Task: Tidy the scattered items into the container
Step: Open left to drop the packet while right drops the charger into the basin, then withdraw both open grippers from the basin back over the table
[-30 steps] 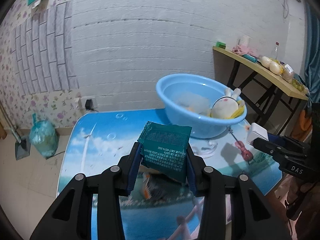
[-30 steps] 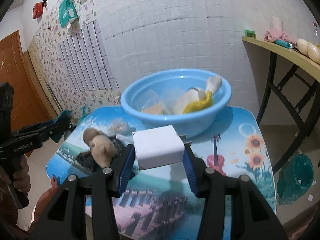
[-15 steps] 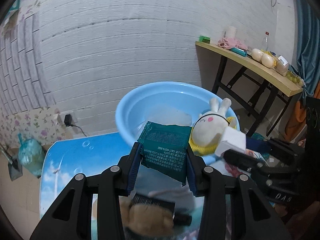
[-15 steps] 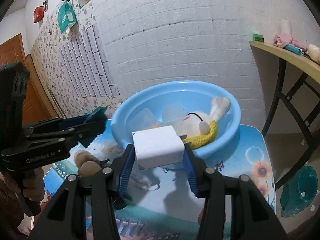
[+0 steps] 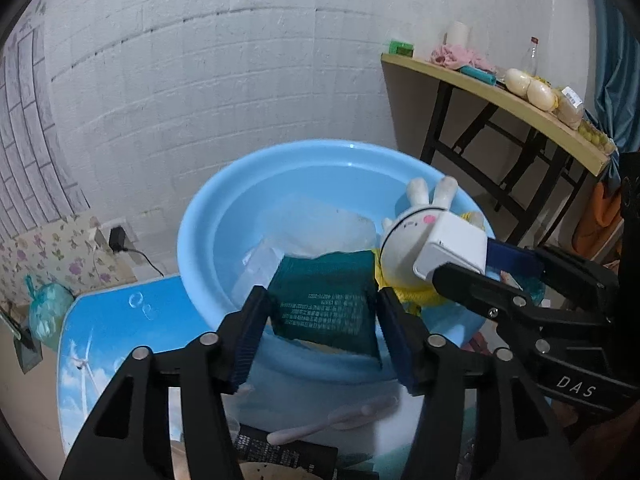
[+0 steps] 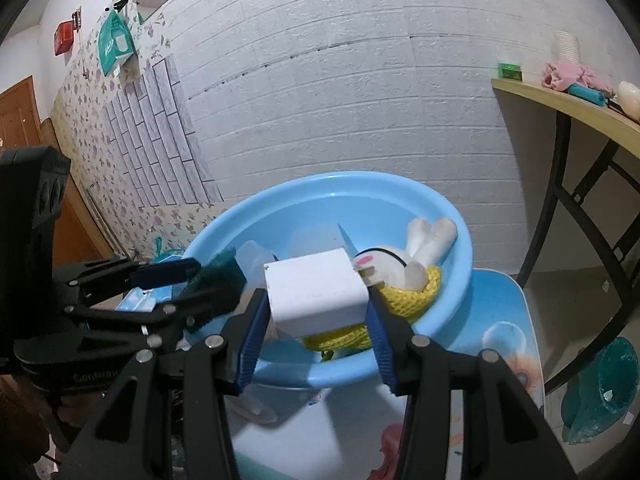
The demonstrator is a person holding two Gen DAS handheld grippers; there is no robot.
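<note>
While both grippers hang over the near edge of the blue basin (image 5: 208,216), that basin fills the space just ahead of their fingers, standing on a table (image 5: 104,336) with a printed sky-and-sea top. Behind it rises a white brick wall (image 5: 240,80), and off to the right of the fingers stands a wooden side table (image 5: 500,100) on black legs.

Inside the basin, beyond the right gripper's fingertips, lies a white toy rabbit (image 6: 400,264) on a yellow net (image 6: 416,300), with some clear plastic packets (image 5: 320,220) further left.

The left gripper (image 5: 324,312) has just been opening its jaws. A dark green packet (image 5: 324,304) sits between its blue pads (image 5: 250,332), over the basin's near rim; the right pad appears to stand a little clear of the packet's edge, while on the left pad I cannot tell whether there is still contact.

The right gripper (image 6: 316,312) is clenched on a white block (image 6: 316,292), its blue pads pressed against both sides. The block hangs above the basin's front edge, just before the rabbit's head. In the left wrist view the same block (image 5: 452,244) shows to the right of the green packet, touching or just in front of the rabbit.

Below the left fingers, on the table, lie a pale pink stick-shaped thing (image 5: 332,420) and a black packet (image 5: 288,452).
</note>
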